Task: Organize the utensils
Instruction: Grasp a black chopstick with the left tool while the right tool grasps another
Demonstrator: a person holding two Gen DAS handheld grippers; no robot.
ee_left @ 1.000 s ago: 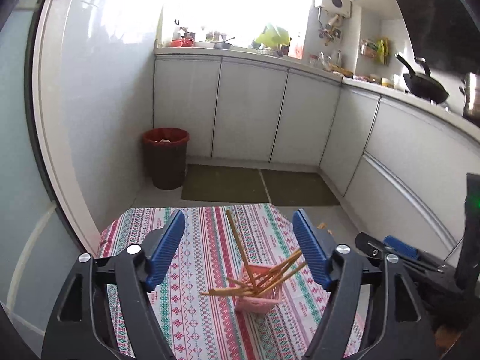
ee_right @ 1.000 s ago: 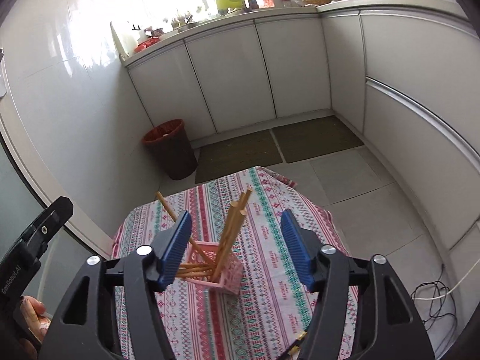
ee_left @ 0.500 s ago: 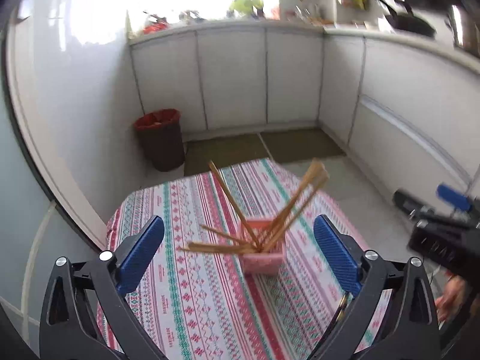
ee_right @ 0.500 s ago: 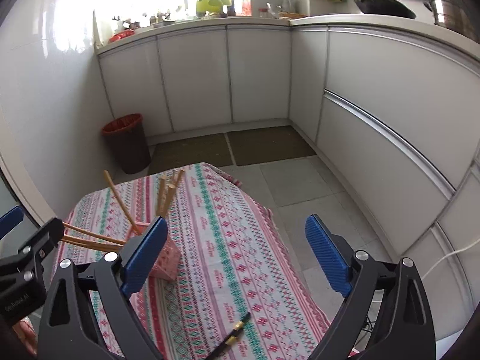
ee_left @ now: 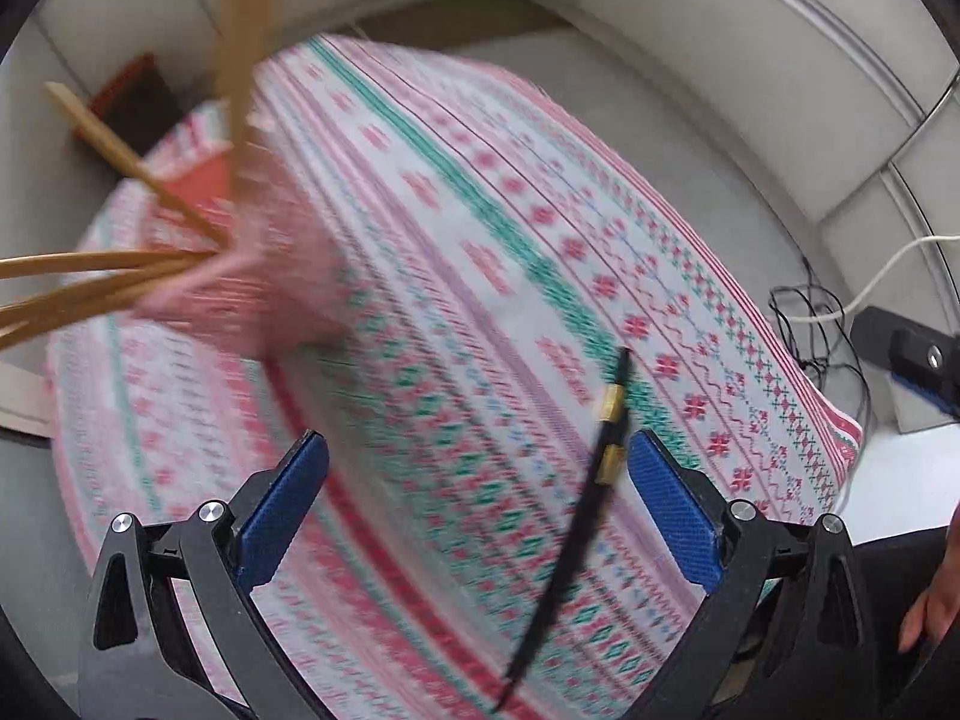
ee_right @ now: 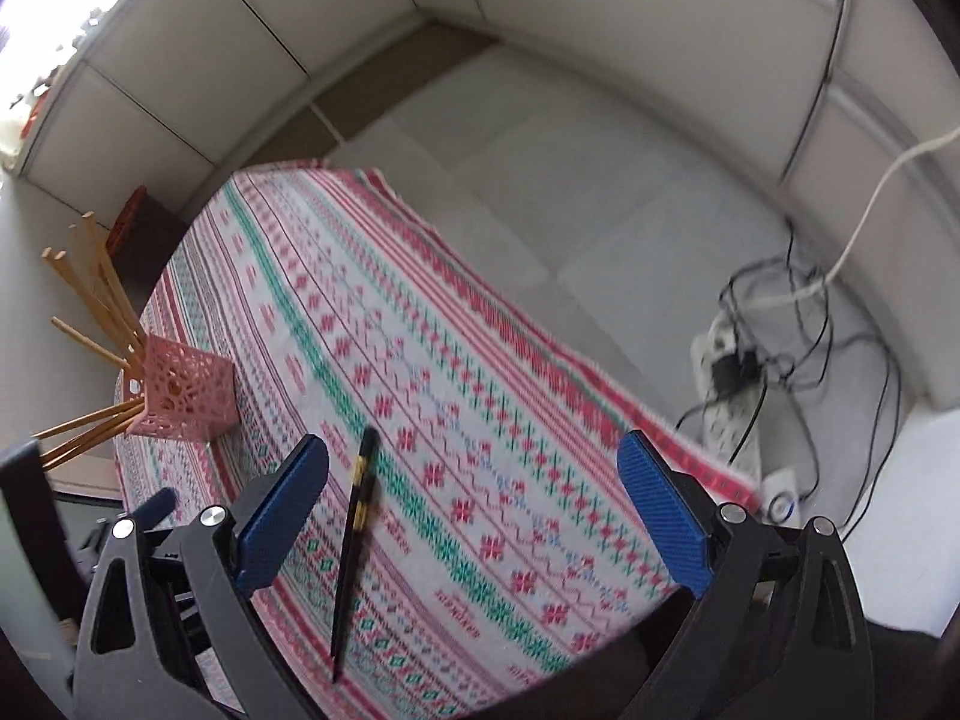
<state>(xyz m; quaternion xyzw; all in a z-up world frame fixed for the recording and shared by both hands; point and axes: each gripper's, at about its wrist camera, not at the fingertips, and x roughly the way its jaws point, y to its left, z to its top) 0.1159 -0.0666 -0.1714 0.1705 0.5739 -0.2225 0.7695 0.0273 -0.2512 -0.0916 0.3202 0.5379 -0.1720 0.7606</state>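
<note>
A black chopstick (ee_left: 600, 468) with gold bands lies on the patterned tablecloth (ee_left: 480, 276). My left gripper (ee_left: 477, 450) points down over it, open, with the stick just inside the right finger and untouched. In the right wrist view the same black chopstick (ee_right: 354, 540) lies just inside the left finger of my right gripper (ee_right: 474, 450), whose jaws are opening and grip nothing. A pink lattice holder (ee_right: 186, 390) stands on the cloth's left side with several wooden chopsticks (ee_right: 96, 300) fanning out of it. Up close on the left it shows as a blurred pink holder (ee_left: 258, 276).
A power strip (ee_right: 726, 396) with tangled cables lies on the grey floor right of the table. A red bin (ee_right: 129, 222) stands beyond the table by white cabinets (ee_right: 540, 12). The table's right edge drops off close to the black chopstick. A hand (ee_left: 936, 600) shows at right.
Both grippers have come down and tipped toward the tablecloth, and their jaws have spread wider. The black chopstick now lies under both; the pink holder has slid to the left of each view.
</note>
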